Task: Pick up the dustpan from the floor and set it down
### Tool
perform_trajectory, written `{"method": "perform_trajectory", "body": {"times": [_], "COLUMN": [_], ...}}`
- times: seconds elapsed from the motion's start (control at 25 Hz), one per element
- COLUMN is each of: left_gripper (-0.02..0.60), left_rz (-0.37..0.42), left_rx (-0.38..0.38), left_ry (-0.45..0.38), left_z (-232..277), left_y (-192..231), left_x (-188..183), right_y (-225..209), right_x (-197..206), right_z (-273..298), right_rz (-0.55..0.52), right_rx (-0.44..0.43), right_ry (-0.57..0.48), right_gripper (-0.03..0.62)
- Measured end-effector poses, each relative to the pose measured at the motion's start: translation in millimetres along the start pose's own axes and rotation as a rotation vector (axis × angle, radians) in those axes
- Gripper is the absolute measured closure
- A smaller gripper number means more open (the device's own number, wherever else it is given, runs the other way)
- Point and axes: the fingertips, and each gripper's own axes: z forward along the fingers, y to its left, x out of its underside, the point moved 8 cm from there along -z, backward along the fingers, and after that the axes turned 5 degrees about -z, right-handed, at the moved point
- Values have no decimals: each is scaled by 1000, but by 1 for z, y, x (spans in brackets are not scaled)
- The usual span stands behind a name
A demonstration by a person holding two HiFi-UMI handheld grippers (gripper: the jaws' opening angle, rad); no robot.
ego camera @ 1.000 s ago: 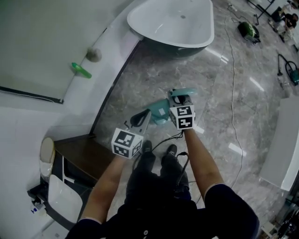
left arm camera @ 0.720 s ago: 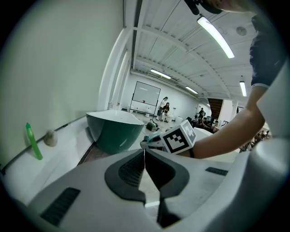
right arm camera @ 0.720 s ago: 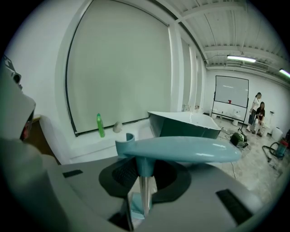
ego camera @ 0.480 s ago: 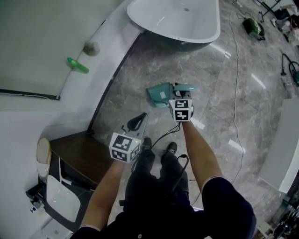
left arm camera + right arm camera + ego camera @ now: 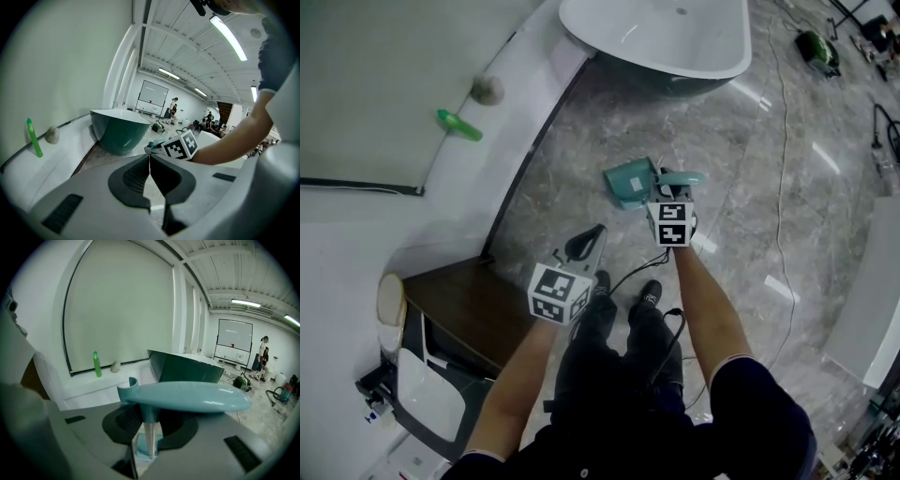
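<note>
Indoors, a person works two hand-held grippers over a grey marble floor [image 5: 572,141] beside a green-sided bathtub [image 5: 656,42]. At far left, a green bottle [image 5: 459,125] stands on a white ledge [image 5: 502,141]. The left gripper [image 5: 586,244] is held out above the floor with its jaws pressed together and nothing between them. Just right of it, the teal dustpan [image 5: 628,181] is in the grasp of the right gripper [image 5: 666,187]. Its jaws are clamped on the stem beneath the long handle, and the pan hangs below them. Whether the pan touches the floor cannot be told. Farther right, a cable [image 5: 783,141] trails across the marble.
</note>
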Motion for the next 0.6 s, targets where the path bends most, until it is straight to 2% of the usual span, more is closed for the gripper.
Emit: {"method": "perform_trajectory", "body": {"times": [0.12,0.52,0.56,0.6], "left_gripper": [568,568,568,568], "left_rz": [4,18,19,20], "left_rx": [12,30,33,35], "left_ry": [8,36,37,38], "left_z": [2,2,2,1], "left_y": [-4,-15,-17,-18], "left_x": [3,12,13,14], "right_y": [6,17,18,19], "right_x": [10,38,39,41], "right_z": [-7,-28,-29,-29], "right_rz": [-6,74,84,96], "right_rx": [14,52,58,56], "right_ry": [0,-21,-15,-6], "right_gripper": [517,514,508,467]}}
